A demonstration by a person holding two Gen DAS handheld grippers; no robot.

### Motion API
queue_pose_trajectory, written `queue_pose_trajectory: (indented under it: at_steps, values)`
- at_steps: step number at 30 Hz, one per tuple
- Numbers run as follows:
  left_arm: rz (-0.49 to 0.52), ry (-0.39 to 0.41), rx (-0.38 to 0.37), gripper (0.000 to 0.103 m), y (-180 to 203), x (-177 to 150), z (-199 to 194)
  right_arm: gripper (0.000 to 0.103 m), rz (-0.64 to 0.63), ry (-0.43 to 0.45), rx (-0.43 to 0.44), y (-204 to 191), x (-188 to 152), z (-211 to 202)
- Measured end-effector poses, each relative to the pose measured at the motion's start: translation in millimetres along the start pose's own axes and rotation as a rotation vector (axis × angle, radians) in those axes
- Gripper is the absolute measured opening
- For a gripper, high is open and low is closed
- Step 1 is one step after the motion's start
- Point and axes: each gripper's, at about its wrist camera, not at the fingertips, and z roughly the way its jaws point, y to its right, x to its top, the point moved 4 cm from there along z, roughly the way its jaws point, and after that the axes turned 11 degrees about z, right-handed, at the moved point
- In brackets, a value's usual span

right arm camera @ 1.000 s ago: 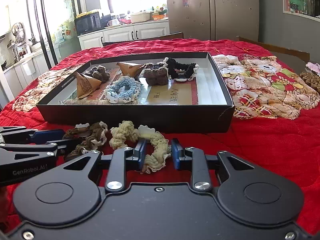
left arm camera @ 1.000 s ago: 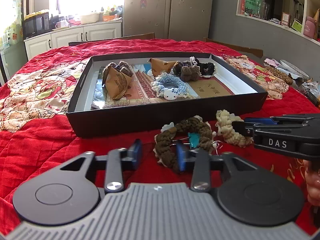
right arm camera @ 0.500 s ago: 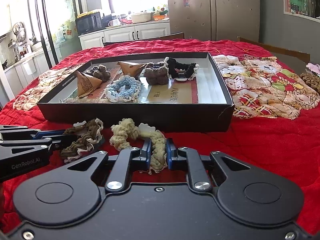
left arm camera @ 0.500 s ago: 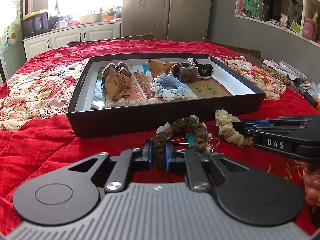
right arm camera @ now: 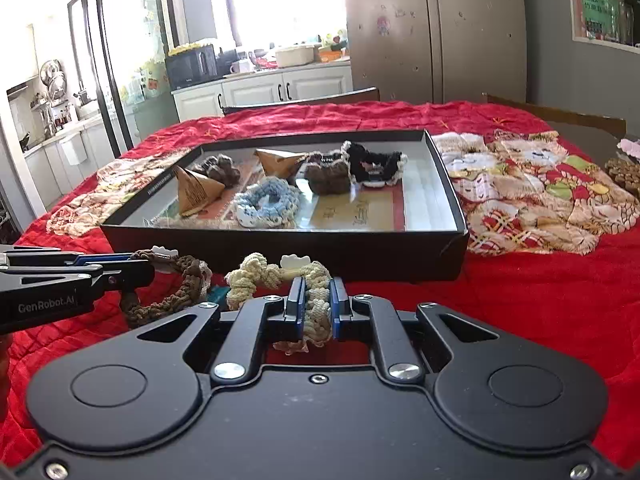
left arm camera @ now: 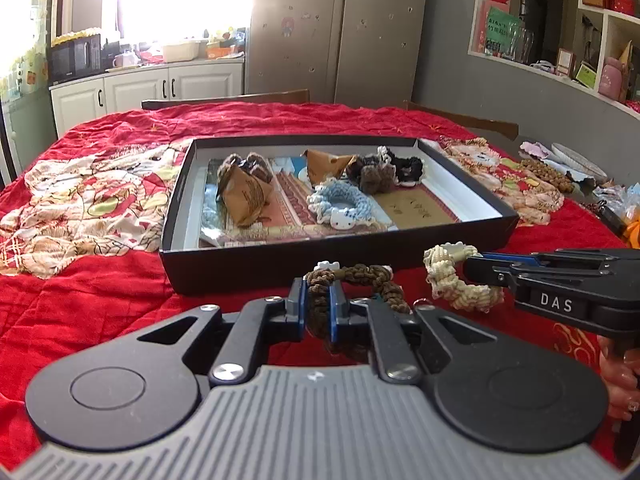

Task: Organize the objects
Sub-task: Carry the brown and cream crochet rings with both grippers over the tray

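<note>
A dark brown crocheted scrunchie hangs just above the red cloth in front of the black box, and my left gripper is shut on its left side. Beside it on the right, a cream crocheted scrunchie is pinched by my right gripper, also lifted a little. Each gripper shows in the other's view: the right gripper at the right, the left gripper at the left. The brown scrunchie and cream scrunchie show in both views.
Inside the box lie a blue scrunchie, brown and black scrunchies and two paper cones. A patterned patch of quilt lies right of the box. Small items crowd the table's far right. A hand holds the right gripper.
Both grippers went from open around the scrunchies to shut on them. Both scrunchies have come up slightly off the cloth.
</note>
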Motion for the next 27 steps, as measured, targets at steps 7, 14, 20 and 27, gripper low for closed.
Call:
queue_pose_trajectory:
  at_steps: [7,14,20,27]
  values:
    - [0.003,0.033,0.000,0.013,-1.7,9.9,-10.9,0.012,-0.004,0.029,0.030,-5.4,8.9,-12.7]
    - [0.015,0.075,0.021,0.013,-4.8,28.6,-16.5,0.012,-0.025,0.068,0.037,-13.2,23.0,-21.6]
    - [0.012,0.106,0.056,0.013,-13.5,48.4,-10.6,0.012,-0.036,0.100,0.014,-14.2,41.4,-17.5]
    - [-0.002,0.126,0.091,0.014,-26.9,71.7,6.2,0.012,-0.049,0.124,-0.028,-10.8,66.7,-4.3]
